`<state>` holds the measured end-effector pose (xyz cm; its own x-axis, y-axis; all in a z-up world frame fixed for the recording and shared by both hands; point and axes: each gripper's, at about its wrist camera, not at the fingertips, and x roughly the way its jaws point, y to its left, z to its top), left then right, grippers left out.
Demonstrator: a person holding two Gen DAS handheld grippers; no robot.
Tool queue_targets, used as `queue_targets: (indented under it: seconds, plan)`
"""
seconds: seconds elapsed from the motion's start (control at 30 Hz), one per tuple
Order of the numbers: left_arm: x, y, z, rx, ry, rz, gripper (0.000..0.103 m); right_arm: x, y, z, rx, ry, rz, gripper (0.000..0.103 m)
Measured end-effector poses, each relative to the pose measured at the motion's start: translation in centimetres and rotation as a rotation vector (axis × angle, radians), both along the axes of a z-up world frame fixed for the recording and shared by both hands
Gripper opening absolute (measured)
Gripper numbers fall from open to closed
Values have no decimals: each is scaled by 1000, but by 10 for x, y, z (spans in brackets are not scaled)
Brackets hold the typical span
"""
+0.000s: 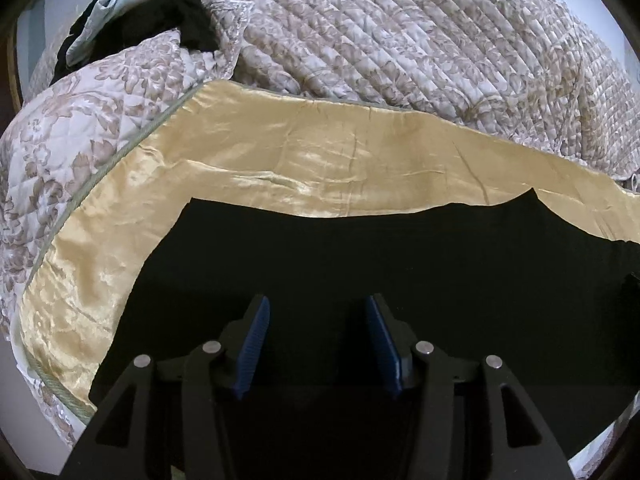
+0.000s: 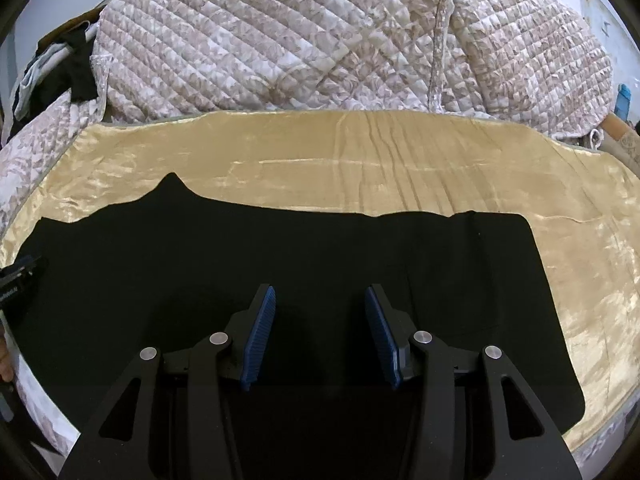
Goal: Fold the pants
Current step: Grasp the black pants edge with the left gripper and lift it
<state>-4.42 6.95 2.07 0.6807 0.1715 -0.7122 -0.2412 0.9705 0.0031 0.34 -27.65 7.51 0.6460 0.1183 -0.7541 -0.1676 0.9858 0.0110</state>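
Black pants (image 1: 360, 256) lie flat on a gold satin sheet (image 1: 280, 152) on a bed. The left wrist view shows their left end, the right wrist view their right end (image 2: 320, 252) with a straight edge at the right. A small peak of cloth sticks up on the far edge (image 2: 172, 184). My left gripper (image 1: 318, 312) is open and empty above the pants. My right gripper (image 2: 320, 300) is open and empty above the pants too. The left gripper's body shows at the left edge of the right wrist view (image 2: 16, 276).
A quilted floral comforter (image 2: 300, 40) is piled behind the sheet and wraps round the left side (image 1: 60, 140). Dark and pale clothes (image 1: 120, 12) lie heaped at the far left. Bare gold sheet (image 2: 592, 280) lies right of the pants.
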Motion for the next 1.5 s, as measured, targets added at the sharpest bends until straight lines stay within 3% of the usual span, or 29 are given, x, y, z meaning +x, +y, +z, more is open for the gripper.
queue_targets:
  seconds: [0.33,0.57,0.77,0.83,0.97,1.1,1.23,1.33,1.5]
  plan:
    - [-16,15,7,2,-27,28,53,-10,14,6,15,-22,71,48]
    - [-26,61,11,-20,-51,155,57,-17,33,2,-2,-25,144,48]
    - [-31,92,-4,-88,-16,233,59,-18,38,-1,-2,-20,150,48]
    - [-32,95,-8,-114,-18,232,62,-17,40,-2,1,-18,156,48]
    - [-24,90,-13,-94,-18,208,75,-17,43,-2,6,-16,166,48]
    - [-21,83,-14,-77,-21,194,75,-16,44,-2,9,-14,167,48]
    - [-22,76,-13,-69,-25,144,54,-16,43,-1,19,-16,166,48]
    - [-19,72,-13,-46,-16,124,48,-15,45,-1,26,-16,167,48]
    - [-18,72,-9,-54,-23,121,18,-16,49,-3,24,-16,178,48]
